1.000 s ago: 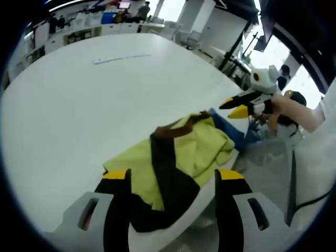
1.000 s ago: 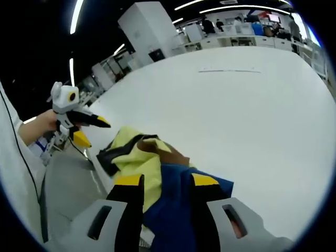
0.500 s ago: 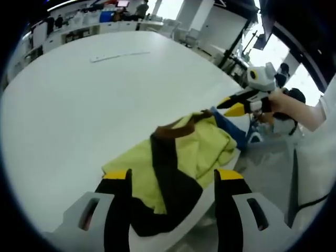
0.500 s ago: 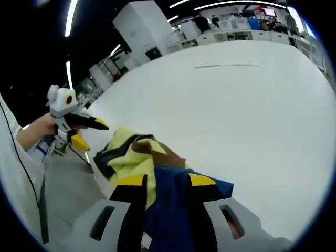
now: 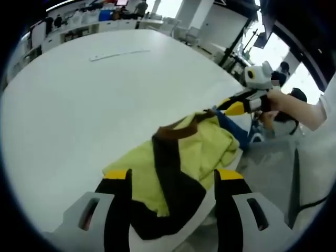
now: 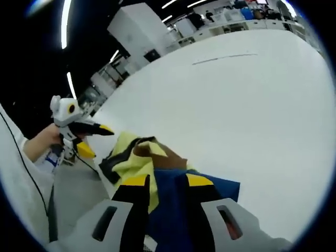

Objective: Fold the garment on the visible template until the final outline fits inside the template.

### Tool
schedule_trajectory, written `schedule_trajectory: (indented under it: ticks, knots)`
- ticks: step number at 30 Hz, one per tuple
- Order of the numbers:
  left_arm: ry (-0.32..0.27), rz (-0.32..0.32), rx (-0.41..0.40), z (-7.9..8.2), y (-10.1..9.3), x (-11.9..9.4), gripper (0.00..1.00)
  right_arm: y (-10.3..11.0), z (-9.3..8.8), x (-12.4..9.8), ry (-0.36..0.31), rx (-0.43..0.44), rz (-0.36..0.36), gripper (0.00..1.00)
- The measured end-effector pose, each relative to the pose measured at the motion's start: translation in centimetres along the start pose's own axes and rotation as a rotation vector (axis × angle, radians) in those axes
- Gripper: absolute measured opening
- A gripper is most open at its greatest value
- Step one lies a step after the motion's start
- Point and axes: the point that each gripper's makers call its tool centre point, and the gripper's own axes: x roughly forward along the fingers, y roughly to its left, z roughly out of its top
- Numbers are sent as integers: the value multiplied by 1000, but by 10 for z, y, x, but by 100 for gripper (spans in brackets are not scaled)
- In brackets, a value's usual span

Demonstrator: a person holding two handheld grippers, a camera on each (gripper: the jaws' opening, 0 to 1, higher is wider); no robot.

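Note:
A crumpled garment [image 5: 178, 157] in yellow-green, with black and brown bands and a blue part [image 6: 184, 194], lies at the near edge of the white table [image 5: 79, 100]. Some black cloth hangs over that edge. My left gripper [image 5: 173, 174] is open, its jaws wide apart, with the garment just beyond them. It also appears as the left gripper [image 6: 89, 139] held by a hand off the table's edge. My right gripper [image 6: 167, 180] has a narrower gap, and the blue cloth lies in front of it. The right gripper [image 5: 231, 106] hovers with its tips beside the blue part.
A thin pale strip [image 5: 119, 53] lies far across the table, also seen as the strip [image 6: 224, 58]. The table edge [image 5: 231, 163] runs right under the garment, with grey floor [image 5: 273, 163] beyond. A person's sleeve [image 5: 320, 113] is at the right. Shelves and desks stand far behind.
The right gripper has come a little closer to the garment's blue part. The garment has kept its place. Both views shifted slightly with the hands.

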Motion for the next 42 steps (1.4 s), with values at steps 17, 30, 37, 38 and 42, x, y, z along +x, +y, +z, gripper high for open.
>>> schedule_trajectory:
  ticks: [17, 30, 37, 38, 42]
  knots:
    - [14, -7, 7, 3, 3, 8, 59, -16, -6, 6, -58, 311, 46, 21]
    - [23, -8, 7, 2, 3, 12, 59, -12, -3, 11, -46, 329, 79, 19]
    - [27, -9, 4, 2, 4, 13, 59, -8, -4, 13, -24, 297, 81, 10]
    - [26, -9, 5, 2, 4, 14, 59, -7, -5, 13, -24, 284, 80, 6]
    - [24, -13, 6, 4, 4, 15, 59, -4, -4, 11, -33, 265, 82, 4]
